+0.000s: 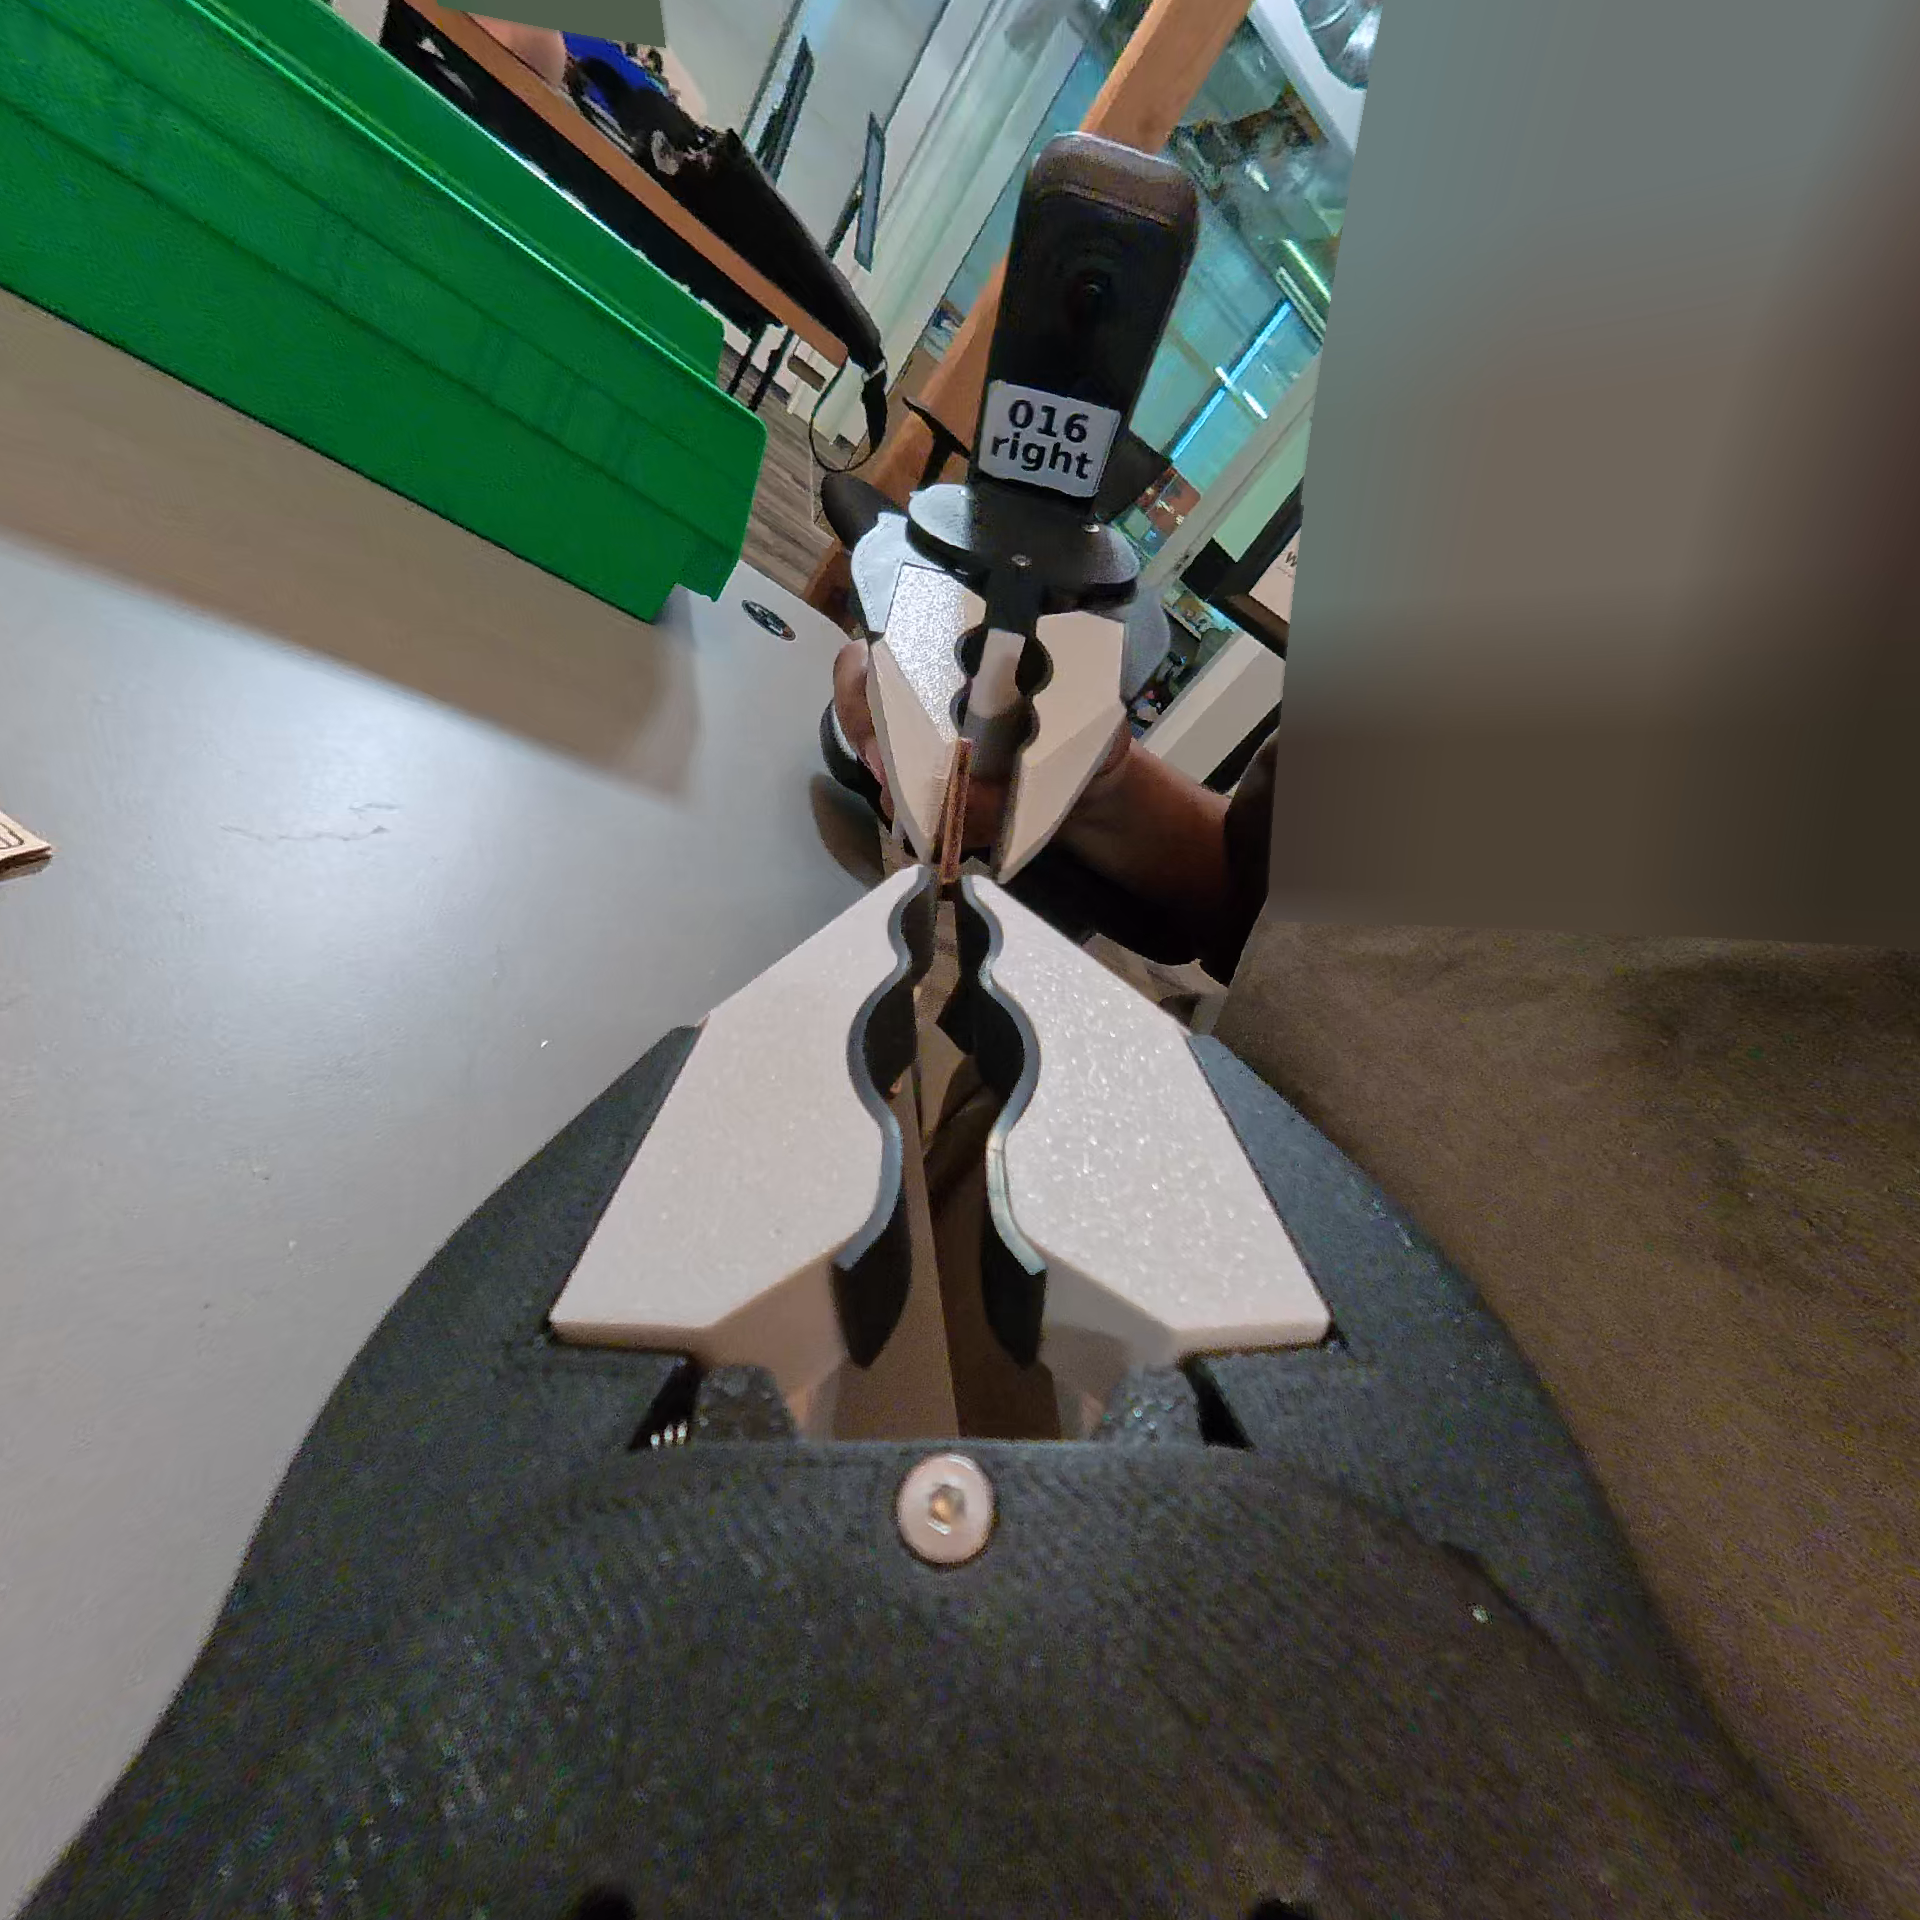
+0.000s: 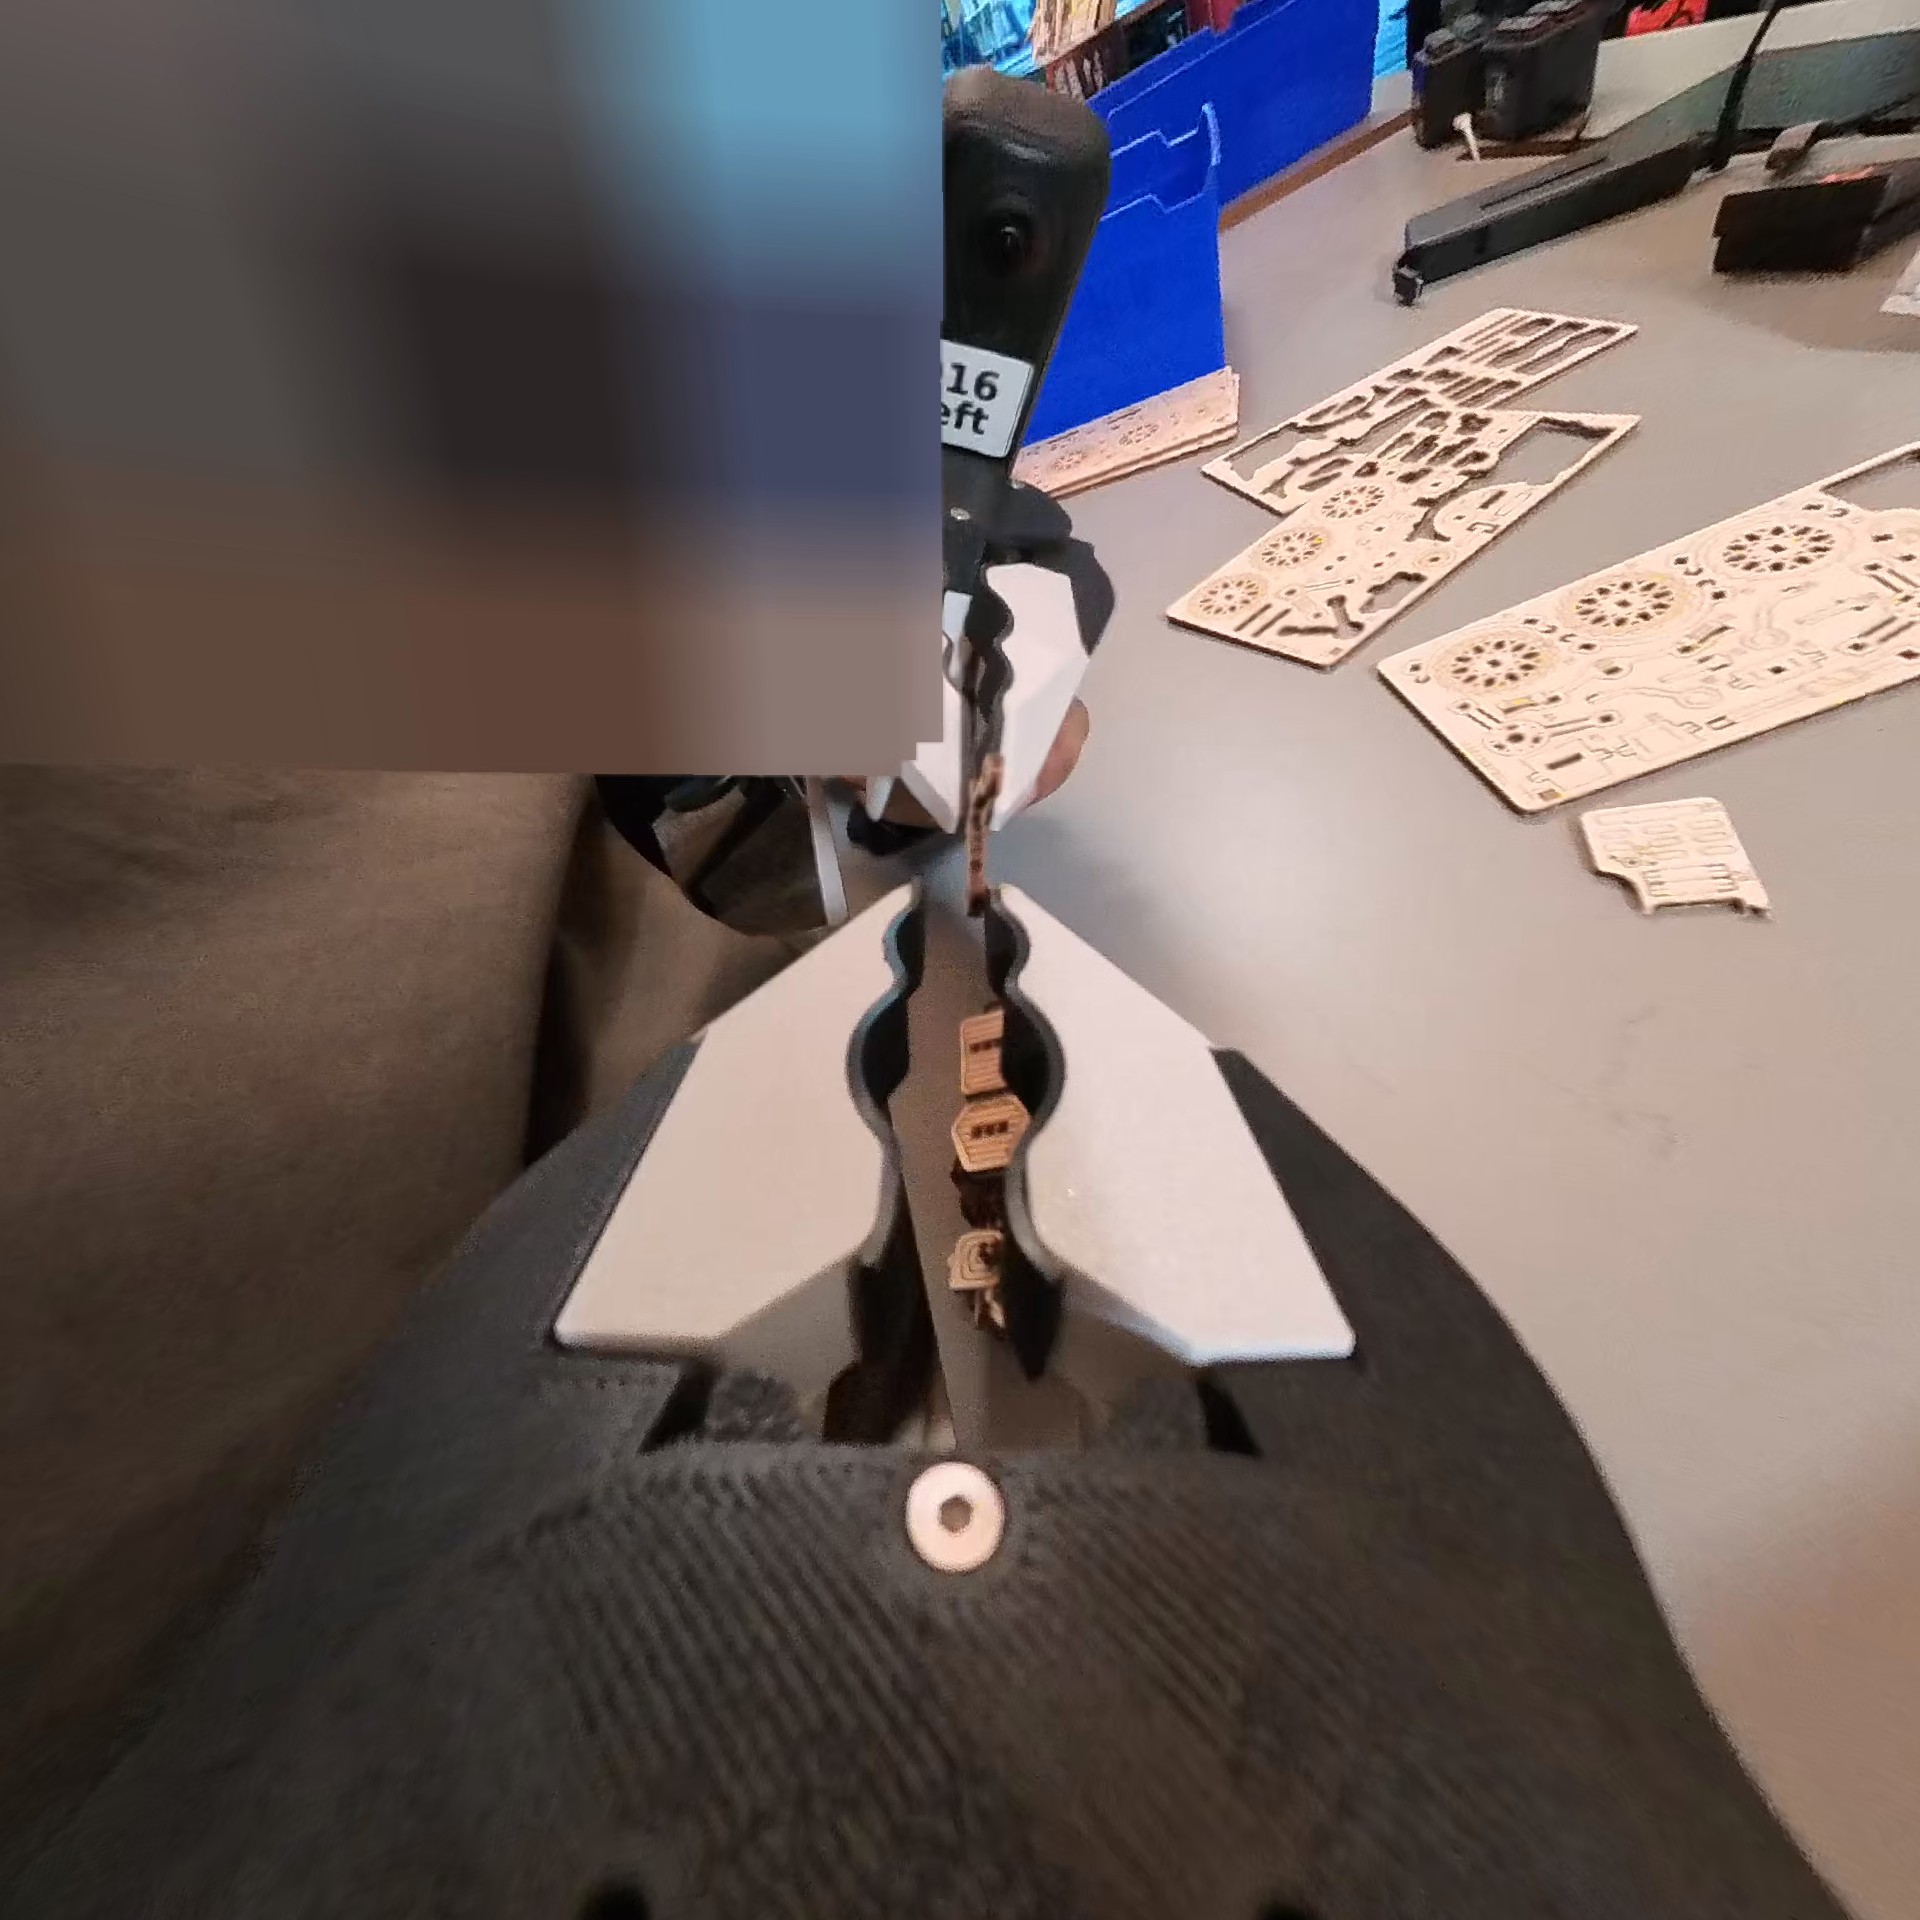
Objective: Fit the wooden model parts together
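Observation:
My two grippers meet tip to tip above the near edge of the grey table (image 1: 312, 987). In the left wrist view my left gripper (image 1: 943, 883) is nearly closed on the end of a thin wooden part (image 1: 952, 800), seen edge-on. The right gripper (image 1: 958, 860) faces it and holds the same part. In the right wrist view my right gripper (image 2: 961, 896) has a laser-cut wooden strip (image 2: 982, 1132) lying along its right finger. The strip runs on into the left gripper (image 2: 987, 805), whose other finger is hidden by the blur patch.
A green bin (image 1: 364, 312) stands at the far left. Several laser-cut wooden sheets (image 2: 1662, 644) and a small loose wooden piece (image 2: 1673, 857) lie on the table to the right. A blue bin (image 2: 1143, 260) and black gear (image 2: 1558, 208) stand behind them. Only a small space, under 4 cm, lies between the two pairs of fingers.

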